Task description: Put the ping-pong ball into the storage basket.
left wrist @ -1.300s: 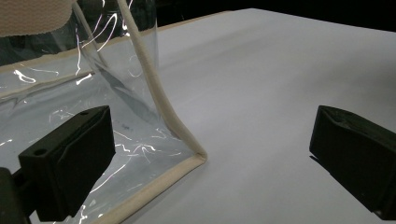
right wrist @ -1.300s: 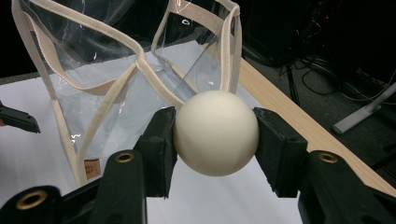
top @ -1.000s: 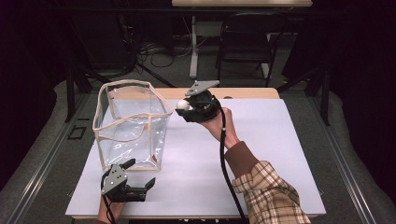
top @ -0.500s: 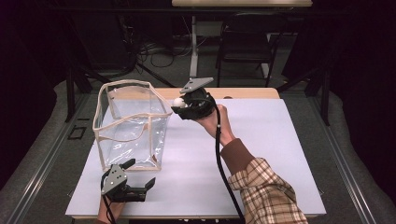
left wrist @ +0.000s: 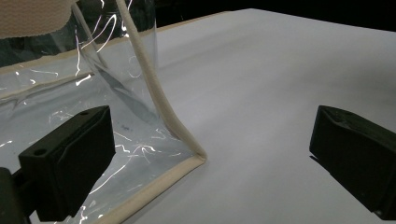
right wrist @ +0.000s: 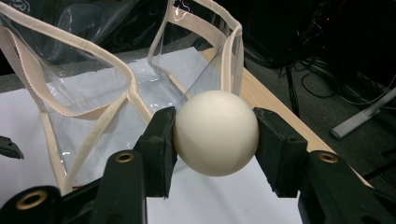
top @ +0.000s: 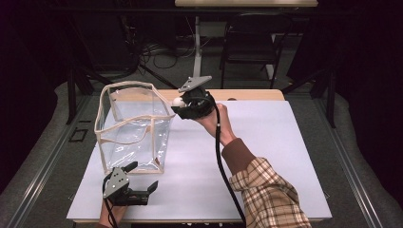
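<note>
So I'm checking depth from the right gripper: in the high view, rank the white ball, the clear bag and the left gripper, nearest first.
1. White ball: between its jaws.
2. Clear bag: just left.
3. Left gripper: near table edge.

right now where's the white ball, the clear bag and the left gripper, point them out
white ball [right wrist: 215, 133], right gripper view, centre of its front face
clear bag [top: 134, 128], high view, its transparent front wall
left gripper [top: 142, 183], high view, gap between its open jaws
</note>
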